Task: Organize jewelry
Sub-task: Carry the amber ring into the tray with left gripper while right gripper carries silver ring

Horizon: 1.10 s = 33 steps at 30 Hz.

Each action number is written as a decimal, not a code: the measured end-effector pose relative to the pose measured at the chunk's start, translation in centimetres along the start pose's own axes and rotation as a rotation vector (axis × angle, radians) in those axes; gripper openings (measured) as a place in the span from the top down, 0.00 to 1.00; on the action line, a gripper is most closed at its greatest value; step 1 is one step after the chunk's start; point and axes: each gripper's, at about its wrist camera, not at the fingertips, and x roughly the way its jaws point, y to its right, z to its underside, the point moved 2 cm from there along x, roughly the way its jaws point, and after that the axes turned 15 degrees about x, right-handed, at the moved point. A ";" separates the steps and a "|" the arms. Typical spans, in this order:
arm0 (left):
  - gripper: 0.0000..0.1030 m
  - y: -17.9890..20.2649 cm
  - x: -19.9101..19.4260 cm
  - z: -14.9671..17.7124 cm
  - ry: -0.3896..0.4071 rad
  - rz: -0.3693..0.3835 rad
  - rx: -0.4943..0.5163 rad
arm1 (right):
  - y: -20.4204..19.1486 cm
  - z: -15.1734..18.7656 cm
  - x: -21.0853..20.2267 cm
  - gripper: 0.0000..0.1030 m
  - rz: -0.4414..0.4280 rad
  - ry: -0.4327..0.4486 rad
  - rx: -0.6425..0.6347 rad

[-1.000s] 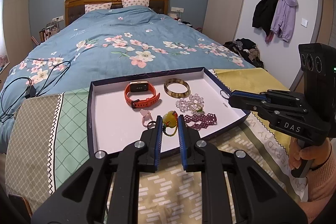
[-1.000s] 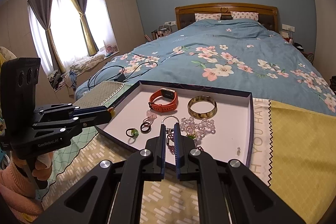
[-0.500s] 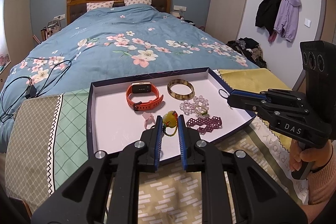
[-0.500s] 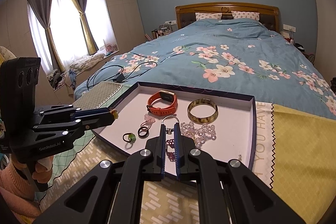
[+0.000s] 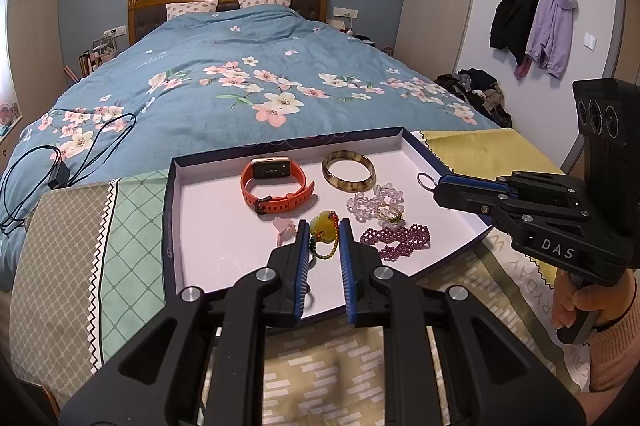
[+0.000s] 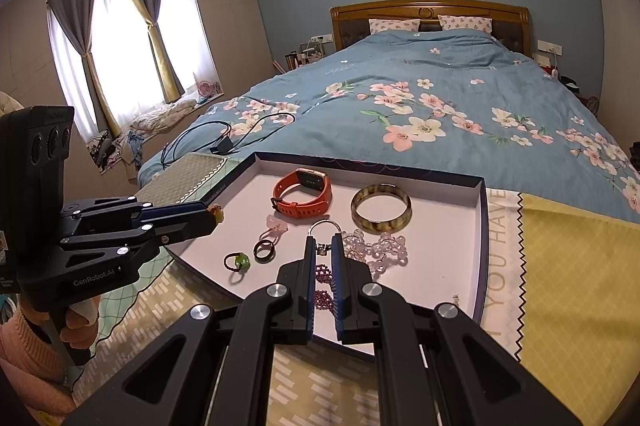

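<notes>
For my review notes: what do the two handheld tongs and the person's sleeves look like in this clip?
Both tongs are matte black angular linkages with silver pivot bolts and blue ribbed pads. The right tongs carry white "DAS" lettering, with three round lenses on the upright block. The left tongs read "GenRobot.AI" and have the same lens block. No cables run to them. Both sleeves are salmon-pink knit.

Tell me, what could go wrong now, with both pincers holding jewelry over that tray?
1. The left gripper pinches the yellow pendant, and its beaded cord dangles loose. It could snag the purple bead bracelet close by.
2. The right gripper holds the metal ring only at its fingertips. The ring might slip and land in the clear bead bracelet, tangling the pieces.
</notes>
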 end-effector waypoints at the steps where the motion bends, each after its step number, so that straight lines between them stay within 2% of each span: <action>1: 0.85 0.0 0.2 0.0 -0.003 -0.002 -0.001 | 0.0 0.0 0.1 0.94 0.001 -0.001 0.001; 33: 0.85 -0.6 3.2 1.0 -0.067 -0.016 -0.010 | 0.7 0.1 1.9 0.94 0.029 -0.046 0.019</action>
